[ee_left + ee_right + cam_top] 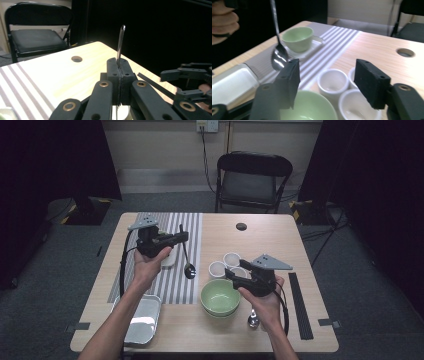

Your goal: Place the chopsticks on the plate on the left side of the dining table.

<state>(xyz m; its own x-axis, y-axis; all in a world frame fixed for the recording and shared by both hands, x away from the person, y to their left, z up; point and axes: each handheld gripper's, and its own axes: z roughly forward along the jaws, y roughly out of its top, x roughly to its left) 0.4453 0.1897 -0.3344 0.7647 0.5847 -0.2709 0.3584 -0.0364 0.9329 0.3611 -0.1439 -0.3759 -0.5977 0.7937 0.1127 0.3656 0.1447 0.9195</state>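
My left gripper [183, 238] is held above the striped mat, shut on the handle of a metal spoon [189, 270] that hangs bowl down. In the left gripper view the spoon handle [120, 45] sticks up out of the closed jaws [120, 70]. My right gripper [234, 270] is open over the near edge of the white cups and holds nothing. In the right gripper view its pads [327, 82] stand wide apart, with the hanging spoon [278, 58] beyond the left pad. A green bowl [220, 297] sits just below the right gripper.
Three small white cups [231, 258] stand behind the green bowl. A green cup [298, 38] rests on a white dish on the striped mat [175, 285]. A white tray [142, 317] lies front left, a second spoon [253, 320] and black sticks [300, 305] front right.
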